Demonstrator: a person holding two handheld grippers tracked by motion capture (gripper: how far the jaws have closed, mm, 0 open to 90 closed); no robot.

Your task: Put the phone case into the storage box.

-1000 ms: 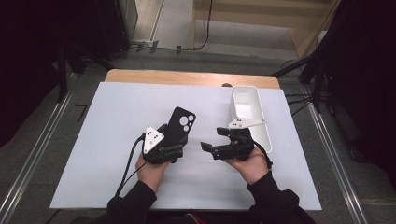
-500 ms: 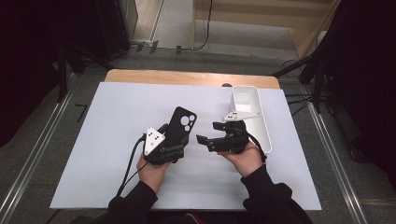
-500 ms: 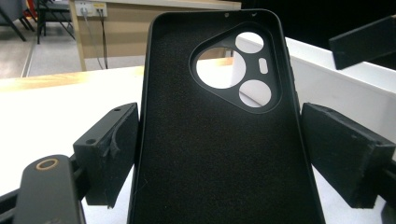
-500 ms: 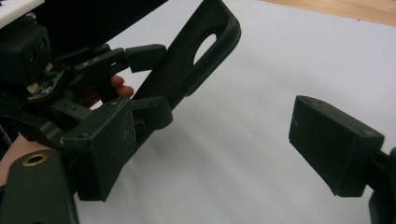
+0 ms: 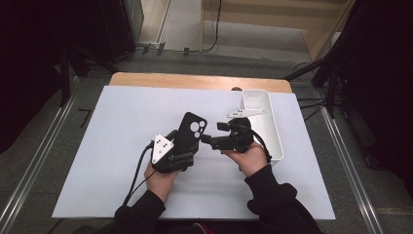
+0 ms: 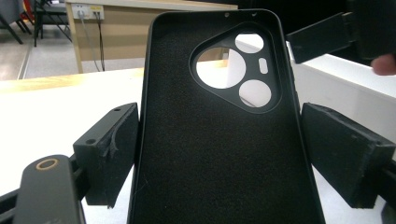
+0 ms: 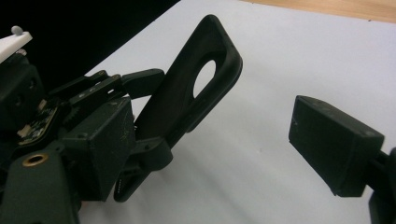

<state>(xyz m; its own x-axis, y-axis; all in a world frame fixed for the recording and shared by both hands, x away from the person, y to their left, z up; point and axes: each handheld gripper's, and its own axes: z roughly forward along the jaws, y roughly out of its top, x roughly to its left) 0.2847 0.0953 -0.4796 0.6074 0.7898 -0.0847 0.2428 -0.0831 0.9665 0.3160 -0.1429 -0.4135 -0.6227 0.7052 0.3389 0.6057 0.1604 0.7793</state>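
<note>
A black phone case (image 5: 191, 129) with camera cut-outs stands tilted up off the white table, and my left gripper (image 5: 179, 150) is shut on its lower end. In the left gripper view both pads press the sides of the case (image 6: 219, 140), whose inner felt face is toward the camera, with the left gripper (image 6: 226, 156) around it. My right gripper (image 5: 208, 140) is just right of the case, pointing left at it with jaws wide open. In the right gripper view the case (image 7: 187, 93) is ahead between the spread pads of the right gripper (image 7: 217, 154), not touched.
A white rectangular tray (image 5: 274, 131) lies at the right of the table, close behind the right hand. It also rises as a white wall (image 6: 355, 93) in the left gripper view. The wooden table edge (image 5: 195, 80) runs along the back.
The right gripper has moved left from beside the tray toward the phone case and turned to face it. The left gripper and the case have stayed put.
</note>
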